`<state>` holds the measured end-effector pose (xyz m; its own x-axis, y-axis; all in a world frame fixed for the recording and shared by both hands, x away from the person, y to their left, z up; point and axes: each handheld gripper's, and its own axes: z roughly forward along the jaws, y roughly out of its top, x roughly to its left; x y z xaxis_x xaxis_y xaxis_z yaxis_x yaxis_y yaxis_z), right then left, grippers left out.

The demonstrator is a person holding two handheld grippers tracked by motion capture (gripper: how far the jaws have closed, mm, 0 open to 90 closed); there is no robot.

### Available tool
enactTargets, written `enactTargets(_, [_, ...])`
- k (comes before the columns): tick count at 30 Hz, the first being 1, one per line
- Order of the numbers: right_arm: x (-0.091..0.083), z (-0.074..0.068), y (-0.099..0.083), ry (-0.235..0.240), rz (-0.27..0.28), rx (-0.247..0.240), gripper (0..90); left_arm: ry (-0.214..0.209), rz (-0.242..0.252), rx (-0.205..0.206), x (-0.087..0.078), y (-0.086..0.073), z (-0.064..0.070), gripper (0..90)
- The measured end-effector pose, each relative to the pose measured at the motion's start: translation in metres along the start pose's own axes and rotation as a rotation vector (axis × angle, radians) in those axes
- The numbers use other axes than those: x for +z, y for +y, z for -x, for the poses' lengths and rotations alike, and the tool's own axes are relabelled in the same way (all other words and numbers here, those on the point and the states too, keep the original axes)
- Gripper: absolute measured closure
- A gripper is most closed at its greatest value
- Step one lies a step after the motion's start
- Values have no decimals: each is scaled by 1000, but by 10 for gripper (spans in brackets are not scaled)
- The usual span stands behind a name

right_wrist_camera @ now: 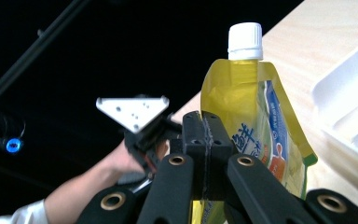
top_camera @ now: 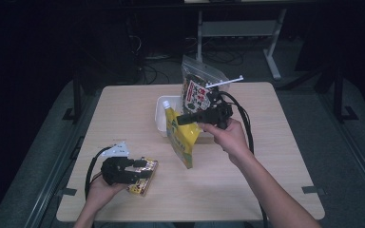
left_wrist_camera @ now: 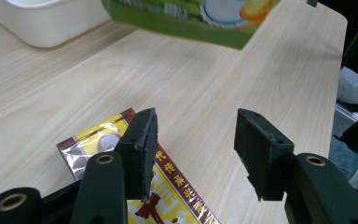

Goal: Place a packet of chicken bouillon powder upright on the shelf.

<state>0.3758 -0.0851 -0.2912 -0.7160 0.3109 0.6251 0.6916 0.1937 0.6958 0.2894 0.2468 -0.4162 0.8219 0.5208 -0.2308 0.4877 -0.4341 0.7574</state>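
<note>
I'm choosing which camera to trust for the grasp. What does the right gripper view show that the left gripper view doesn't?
Right gripper view alone: the pouch's white cap and the right tool, jaws shut on the yellow pouch. Left gripper view alone: the left tool, jaws open above the flat packet. Both: the white tray, the wooden table and part of that pouch.

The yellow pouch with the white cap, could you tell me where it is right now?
In the high view the yellow pouch hangs mid-table, pinched by the right tool, beside the white tub.
</note>
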Motion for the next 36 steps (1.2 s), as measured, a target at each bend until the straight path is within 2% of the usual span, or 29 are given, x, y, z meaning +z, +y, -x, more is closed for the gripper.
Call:
enactTargets(6, [-4,0,8,-32,62,12,899,12,-1,-1,-1,-1,-1,478])
enactTargets(19, [2,2,28,-116,167,34,898,51,-8,-3,-3,-2,-3,445])
enactTargets(22, [6,4,33,-150,178,31,898,55,-5,-2,-4,-2,-3,442])
enactTargets(30, [16,9,44,-189,243,61,898,58,-3,-6,-5,-3,-5,440])
enactTargets(36, [23,11,53,-244,272,59,898,58,3,-6,-7,-3,-5,439])
